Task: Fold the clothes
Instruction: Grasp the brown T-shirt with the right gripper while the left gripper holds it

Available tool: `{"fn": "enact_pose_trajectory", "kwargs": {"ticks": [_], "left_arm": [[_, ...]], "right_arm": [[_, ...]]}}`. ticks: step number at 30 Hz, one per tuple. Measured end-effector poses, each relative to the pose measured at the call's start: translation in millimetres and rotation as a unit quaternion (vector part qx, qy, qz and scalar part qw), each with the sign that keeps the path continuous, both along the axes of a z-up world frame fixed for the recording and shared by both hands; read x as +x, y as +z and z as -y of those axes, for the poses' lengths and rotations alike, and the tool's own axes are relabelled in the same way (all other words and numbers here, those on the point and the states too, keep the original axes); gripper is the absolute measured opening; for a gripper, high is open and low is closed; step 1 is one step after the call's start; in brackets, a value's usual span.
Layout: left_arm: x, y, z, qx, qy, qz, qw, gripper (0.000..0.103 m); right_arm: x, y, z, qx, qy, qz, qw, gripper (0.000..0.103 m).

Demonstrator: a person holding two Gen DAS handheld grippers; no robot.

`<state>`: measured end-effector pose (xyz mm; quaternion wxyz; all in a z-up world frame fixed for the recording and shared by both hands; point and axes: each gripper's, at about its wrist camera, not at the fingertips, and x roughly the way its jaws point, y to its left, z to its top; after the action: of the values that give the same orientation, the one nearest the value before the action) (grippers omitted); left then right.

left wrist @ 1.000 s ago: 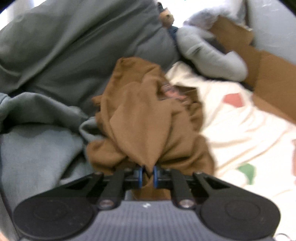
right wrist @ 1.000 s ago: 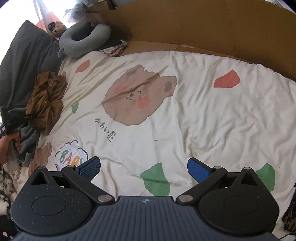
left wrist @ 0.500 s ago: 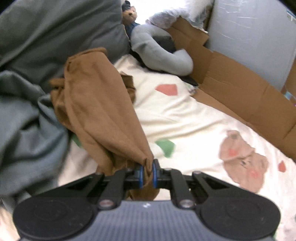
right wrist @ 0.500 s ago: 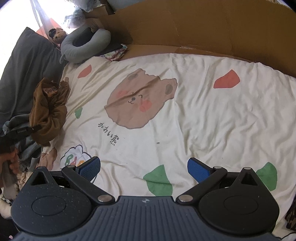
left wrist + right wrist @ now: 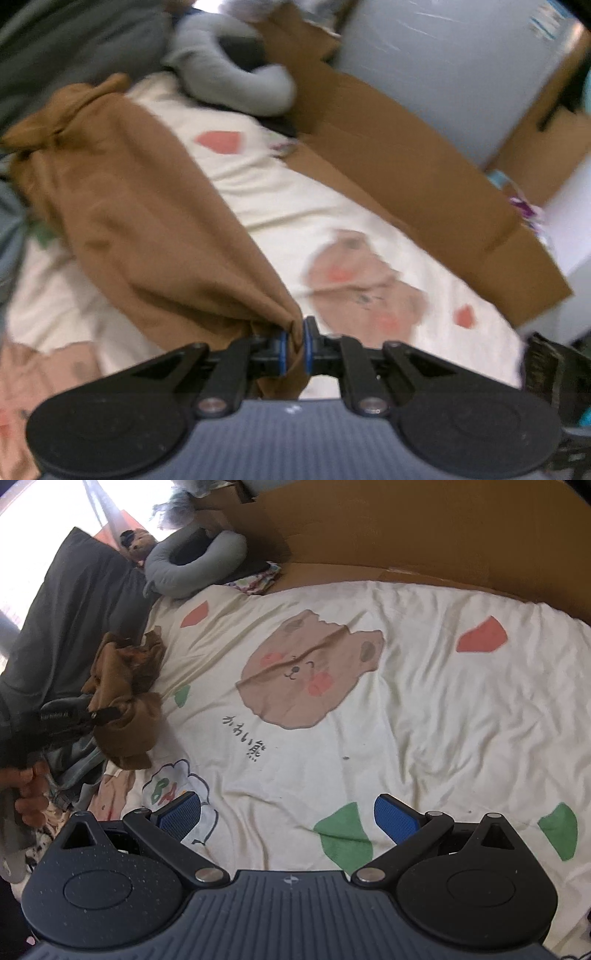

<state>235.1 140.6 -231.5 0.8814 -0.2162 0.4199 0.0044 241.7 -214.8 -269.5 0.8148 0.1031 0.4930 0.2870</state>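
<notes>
Softly bunched brown garment (image 5: pixel 155 221) is pinched in left gripper (image 5: pixel 293 349); right gripper (image 5: pixel 288 814) gapes empty.

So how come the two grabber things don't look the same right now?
The left gripper is pinched shut on the brown garment; the right gripper is wide open with nothing between its fingers. The left one lifts cloth off the bear sheet; the right one hangs over bare sheet. Both have blue pads on black arms.

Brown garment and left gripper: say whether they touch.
Touching. The left wrist view shows the left gripper with jaws pinched on a fold of the brown garment.
</notes>
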Motion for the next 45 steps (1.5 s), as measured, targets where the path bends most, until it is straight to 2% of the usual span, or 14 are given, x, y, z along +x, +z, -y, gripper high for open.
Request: {"fn": "enact_pose_trajectory", "kwargs": {"ticks": [8,12,19,20,23,24,25,27,31,34,36,39,40,45], "left_arm": [[18.9,10.6,57.7,-0.058,-0.082,0.01,0.9949,0.009],[19.4,13.5,81.9,-0.069,-0.114,-0.004,0.9911,0.009],[14.5,22.4,113.1,-0.107,-0.165,-0.01,0.9804,0.009],[14.3,24.1,118.6,-0.112,-0.173,-0.008,0.9785,0.009],[15.4,26.6,130.0,-0.134,-0.189,-0.011,0.9728,0.009],[16.0,27.0,133.2,-0.141,-0.193,-0.013,0.9709,0.009],[16.6,27.4,136.4,-0.148,-0.198,-0.015,0.9689,0.009],[16.3,27.5,142.5,-0.149,-0.21,-0.016,0.9663,0.009],[19.4,20.8,135.8,-0.152,-0.204,-0.039,0.9663,0.013],[22.3,15.4,121.4,-0.161,-0.191,-0.06,0.9665,0.018],[22.4,17.7,111.9,-0.151,-0.181,-0.062,0.9698,0.027],[24.7,23.8,98.4,-0.111,-0.162,-0.05,0.9793,0.047],[25.5,25.4,93.7,-0.097,-0.154,-0.046,0.9821,0.058],[31.2,6.1,59.1,-0.04,-0.075,-0.055,0.9949,0.062]], "right_arm": [[-0.7,13.6,-17.4,0.017,0.033,0.024,0.999,0.103],[-3.7,12.7,-26.1,0.028,0.049,0.03,0.998,0.103],[-6.8,15.8,-46.8,0.05,0.077,0.055,0.994,0.101],[-8.1,16.9,-49.2,0.052,0.082,0.061,0.993,0.097],[-12.5,20.6,-54.5,0.048,0.098,0.081,0.991,0.074],[-13.3,21.3,-54.9,0.047,0.1,0.087,0.99,0.062],[-12.5,20.7,-52.8,0.044,0.096,0.088,0.991,0.043],[-9.8,17.7,-45.8,0.039,0.08,0.086,0.992,0.018],[-5.2,11.9,-29.6,0.038,0.058,0.074,0.995,0.007],[-5.5,11.0,-25.4,0.028,0.059,0.076,0.995,0.006],[-4.2,8.3,-23.2,0.022,0.054,0.073,0.996,0.006],[-1.7,3.8,-17.2,0.018,0.04,0.064,0.997,0.006],[-1.7,3.1,-14.9,0.017,0.038,0.063,0.997,0.005],[-0.7,4.6,-0.5,0.009,0.018,0.061,0.998,0.005]]}}
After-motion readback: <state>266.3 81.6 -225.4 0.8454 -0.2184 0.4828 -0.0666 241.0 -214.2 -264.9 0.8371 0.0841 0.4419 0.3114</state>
